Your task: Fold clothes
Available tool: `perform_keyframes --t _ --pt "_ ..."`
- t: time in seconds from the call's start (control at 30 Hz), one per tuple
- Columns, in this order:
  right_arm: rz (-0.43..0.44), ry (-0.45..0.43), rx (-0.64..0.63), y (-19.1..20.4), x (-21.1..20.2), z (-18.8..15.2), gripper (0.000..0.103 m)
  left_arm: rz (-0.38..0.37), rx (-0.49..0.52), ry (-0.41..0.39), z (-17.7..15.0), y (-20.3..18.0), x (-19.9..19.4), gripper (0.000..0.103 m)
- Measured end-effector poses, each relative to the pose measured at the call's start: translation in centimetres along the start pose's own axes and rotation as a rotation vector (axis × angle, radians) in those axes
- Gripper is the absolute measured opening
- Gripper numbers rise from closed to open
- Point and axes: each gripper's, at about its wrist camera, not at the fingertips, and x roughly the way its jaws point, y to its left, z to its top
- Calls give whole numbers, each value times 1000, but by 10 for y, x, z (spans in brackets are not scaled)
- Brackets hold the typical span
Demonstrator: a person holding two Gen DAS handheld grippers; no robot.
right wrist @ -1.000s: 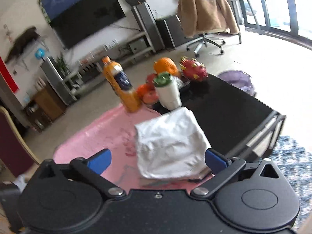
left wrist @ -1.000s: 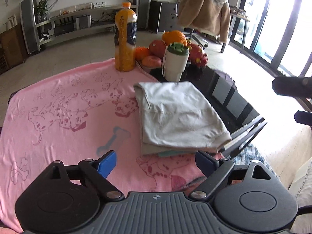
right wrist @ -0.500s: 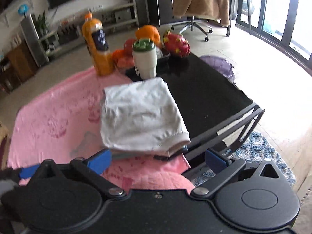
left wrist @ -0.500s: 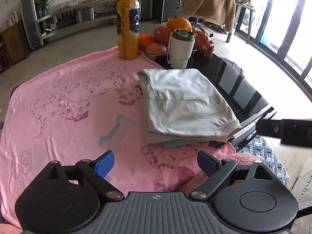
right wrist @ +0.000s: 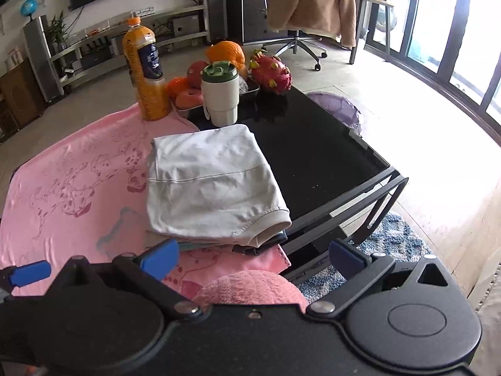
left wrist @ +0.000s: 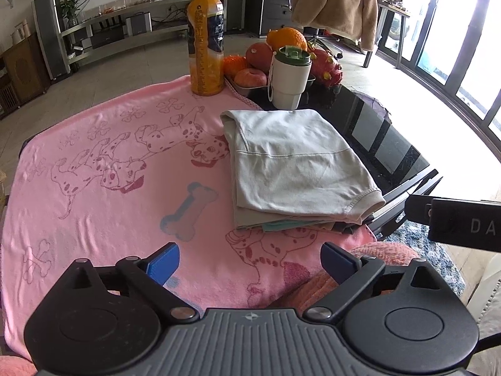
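On my left the pink blanket [left wrist: 94, 172] with its spotted dogs lies spread over the table, bare of loose clothes. My left gripper [left wrist: 250, 260] hangs low over its near edge, jaws opening toward their widest with nothing between them. A second ago the folded clothes [left wrist: 297, 169] looked farther off and my right gripper [right wrist: 253, 257] was higher and tilted; it has since come down and levelled, jaws wide and empty, just short of the stack's near edge. The pale top garment sits squarely on the pile, half on the blanket and half on the black table [right wrist: 313, 156], so I judge this fold finished. The juice bottle [left wrist: 206, 44] has a dark label too small to read. The dark bar at far right shows "DA".
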Motion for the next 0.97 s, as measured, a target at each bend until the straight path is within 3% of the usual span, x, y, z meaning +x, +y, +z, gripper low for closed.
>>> perform_keyframes --t 0.97 --pt "-7 32 -20 3 -1 -5 103 -23 -4 -31 -3 -5 -3 100"
